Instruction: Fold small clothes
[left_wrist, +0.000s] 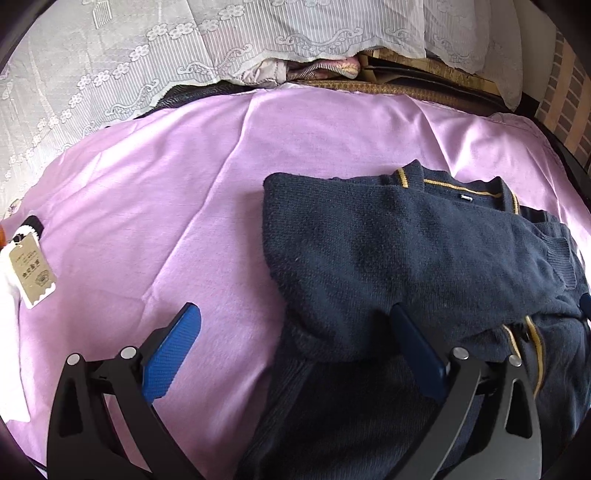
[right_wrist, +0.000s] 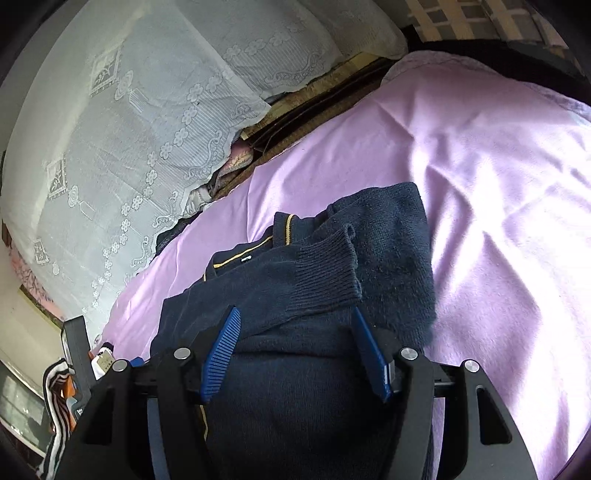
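Observation:
A navy knit sweater (left_wrist: 399, 251) with thin yellow trim at the collar lies partly folded on a lilac sheet (left_wrist: 177, 192). My left gripper (left_wrist: 295, 314) is open, with blue pads; its right finger rests on the sweater's near fold and its left finger hangs over bare sheet. In the right wrist view the same sweater (right_wrist: 332, 266) shows a ribbed cuff laid across its body. My right gripper (right_wrist: 295, 314) is open and straddles the sweater's near part just below that cuff, holding nothing.
White lace-covered pillows (left_wrist: 110, 74) line the far edge, with a woven mat (left_wrist: 388, 86) behind the sheet. A white garment with a paper tag (left_wrist: 31, 273) lies at the left. A striped cloth (right_wrist: 55, 398) and dark box (right_wrist: 75, 350) sit at the right view's lower left.

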